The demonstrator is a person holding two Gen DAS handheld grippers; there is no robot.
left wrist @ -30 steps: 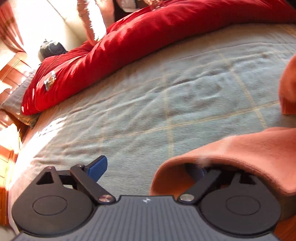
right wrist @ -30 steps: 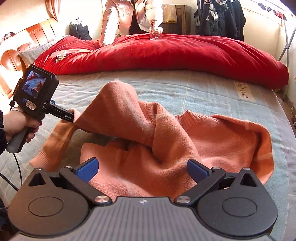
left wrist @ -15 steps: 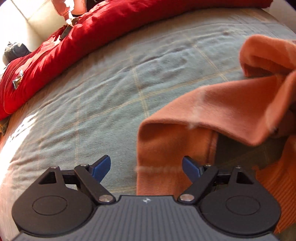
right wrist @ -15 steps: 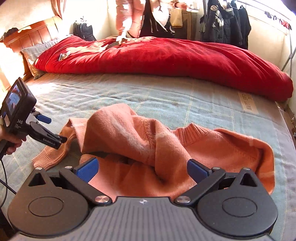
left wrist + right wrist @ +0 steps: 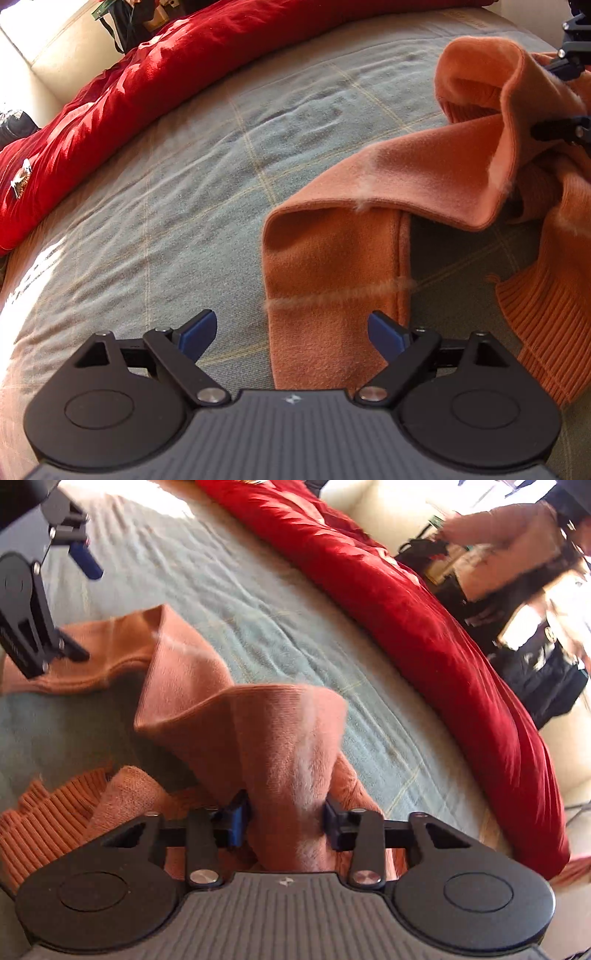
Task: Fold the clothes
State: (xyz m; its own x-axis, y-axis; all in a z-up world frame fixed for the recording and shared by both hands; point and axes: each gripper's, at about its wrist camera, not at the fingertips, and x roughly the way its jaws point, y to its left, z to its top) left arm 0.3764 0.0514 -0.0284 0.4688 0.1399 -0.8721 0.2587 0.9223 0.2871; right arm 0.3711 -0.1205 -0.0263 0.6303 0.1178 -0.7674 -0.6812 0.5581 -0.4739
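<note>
Now pinching a thick ridge of the orange sweater (image 5: 280, 746) between the fingers (image 5: 236, 821) of the right gripper (image 5: 284, 823), where half a second ago those fingers were spread wide above the knit with nothing in them. Gathering fabric up into a peak in the right wrist view, with the ribbed hem (image 5: 48, 812) sagging to the lower left.

Hanging wide apart and empty at the left gripper (image 5: 291, 332), just above the sleeve (image 5: 332, 295), having let go of the cloth carried a second ago. Lying flat now on the grey-green bedspread (image 5: 166, 203), that sleeve, bent back at a crease, with the rest of the sweater rumpled and half raised to the right. Bunching along the far side of the bed, the red duvet (image 5: 147, 85), well apart from the sweater.

Handing the work over from left to right, by the look of it: one sleeve laid down, the body being lifted. Looking far from a finished fold, the sweater being heaped and uneven.
</note>
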